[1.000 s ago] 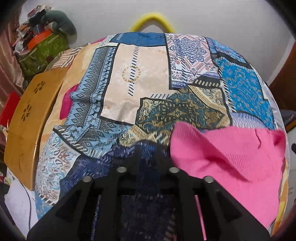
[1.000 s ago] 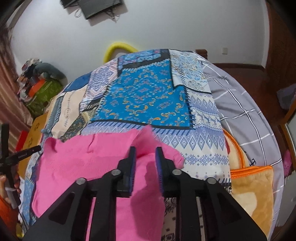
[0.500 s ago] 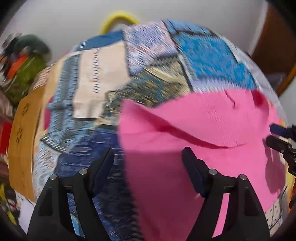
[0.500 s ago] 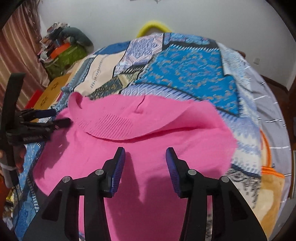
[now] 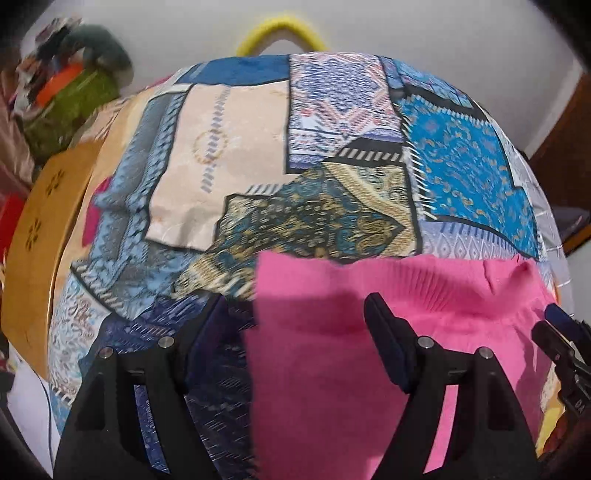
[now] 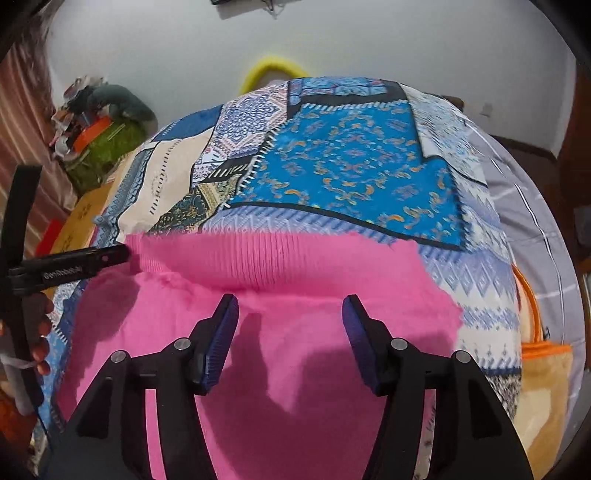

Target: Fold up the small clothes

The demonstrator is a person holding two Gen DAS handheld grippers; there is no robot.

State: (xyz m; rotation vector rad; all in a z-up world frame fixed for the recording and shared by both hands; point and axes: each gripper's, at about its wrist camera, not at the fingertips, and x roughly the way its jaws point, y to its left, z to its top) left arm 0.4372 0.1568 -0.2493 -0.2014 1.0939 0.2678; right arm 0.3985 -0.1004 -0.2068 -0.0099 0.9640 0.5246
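Observation:
A pink knit garment (image 6: pixel 303 332) lies flat on the patchwork bedspread (image 6: pixel 351 166), its ribbed hem along the far edge. My right gripper (image 6: pixel 290 321) is open and empty, its jaws spread just above the middle of the garment. My left gripper (image 5: pixel 295 317) is open and empty over the garment's left edge (image 5: pixel 332 369), one finger over the bedspread (image 5: pixel 258 166), the other over pink cloth. The left gripper's fingertips also show at the left of the right wrist view (image 6: pixel 110 254), beside the hem's left corner.
A wooden board (image 5: pixel 33 240) leans at the bed's left side. A pile of green and orange things (image 6: pixel 99 140) sits at the far left. A yellow ring (image 5: pixel 280 33) stands behind the bed. A grey striped sheet (image 6: pixel 528 221) and an orange-trimmed cushion (image 6: pixel 543 387) lie right.
Both grippers let go of the pink garment and opened wide. The garment dropped and now lies flat. The left gripper swung right over the garment's left edge.

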